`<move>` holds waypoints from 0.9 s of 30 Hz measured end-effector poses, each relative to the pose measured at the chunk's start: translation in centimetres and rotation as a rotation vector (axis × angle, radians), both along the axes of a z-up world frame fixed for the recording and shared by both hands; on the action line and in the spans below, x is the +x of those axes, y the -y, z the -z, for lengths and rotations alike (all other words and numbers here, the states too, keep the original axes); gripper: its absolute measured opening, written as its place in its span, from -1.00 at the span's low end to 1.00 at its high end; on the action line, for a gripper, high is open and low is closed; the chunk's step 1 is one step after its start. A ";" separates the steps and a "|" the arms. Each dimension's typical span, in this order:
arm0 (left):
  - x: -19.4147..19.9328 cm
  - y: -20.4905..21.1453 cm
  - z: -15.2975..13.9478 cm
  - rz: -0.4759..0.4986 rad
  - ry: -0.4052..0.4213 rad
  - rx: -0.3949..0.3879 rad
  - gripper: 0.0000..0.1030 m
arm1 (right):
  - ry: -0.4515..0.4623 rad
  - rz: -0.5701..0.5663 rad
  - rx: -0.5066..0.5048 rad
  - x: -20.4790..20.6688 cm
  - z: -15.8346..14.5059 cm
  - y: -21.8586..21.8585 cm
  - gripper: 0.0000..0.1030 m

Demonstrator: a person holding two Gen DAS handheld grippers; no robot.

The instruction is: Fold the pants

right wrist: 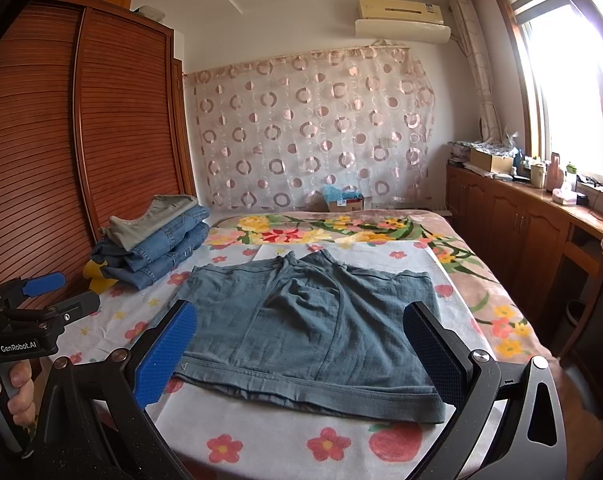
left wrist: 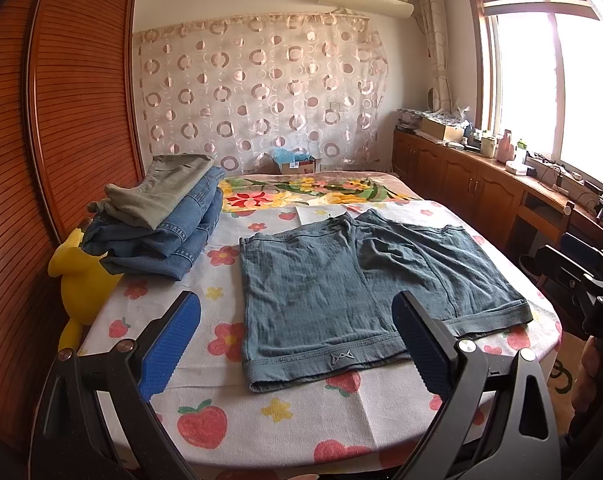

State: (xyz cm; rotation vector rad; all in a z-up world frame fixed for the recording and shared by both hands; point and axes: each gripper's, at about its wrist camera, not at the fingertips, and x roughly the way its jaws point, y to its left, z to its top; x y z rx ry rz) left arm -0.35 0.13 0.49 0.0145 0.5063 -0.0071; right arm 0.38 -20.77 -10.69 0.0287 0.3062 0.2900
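Shorts (left wrist: 365, 280) lie flat mid-frame, ready for folding; your left gripper (left wrist: 297, 344) and right gripper (right wrist: 301, 352) hover agape, holding nothing.

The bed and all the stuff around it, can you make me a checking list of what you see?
Surface: bed covered by a white fruit-and-flower sheet, a floral blanket at the far end.
Job's things: teal shorts lie spread flat, unfolded, hems nearest the cameras.
Clutter: pile of folded jeans and olive trousers at far left; yellow plush toy beside it; cardboard box beyond the bed.
Grippers: left gripper and right gripper both open, above the near edge, holding nothing.
Cables: thin leads on the window counter.
Surroundings: slatted wooden wardrobe, circle-pattern curtain, air conditioner, bright window.
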 end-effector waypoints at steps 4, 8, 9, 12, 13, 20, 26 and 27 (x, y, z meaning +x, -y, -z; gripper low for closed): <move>0.0 0.0 0.0 0.000 0.000 0.000 0.88 | 0.001 0.002 -0.001 0.0 0.0 -0.2 1.00; 0.0 0.0 0.1 -0.002 0.002 0.000 0.88 | 0.001 -0.002 0.002 -0.1 0.0 0.0 1.00; 0.0 0.0 0.0 -0.001 0.002 -0.001 0.88 | 0.001 -0.001 0.001 -0.1 0.0 0.0 1.00; 0.0 0.0 0.0 -0.002 0.003 0.000 0.88 | 0.000 -0.001 0.004 -0.1 0.0 -0.1 1.00; 0.0 0.0 0.1 -0.001 0.003 -0.001 0.88 | 0.000 -0.002 0.004 -0.1 0.0 -0.1 1.00; 0.0 0.0 0.1 -0.002 0.004 -0.003 0.88 | 0.000 -0.002 0.004 0.0 0.0 0.0 1.00; -0.1 0.0 0.0 -0.002 0.005 -0.002 0.88 | 0.000 -0.002 0.005 0.0 0.0 0.0 1.00; 0.0 0.0 0.0 -0.001 0.005 -0.004 0.88 | 0.000 -0.002 0.005 0.0 0.0 0.0 1.00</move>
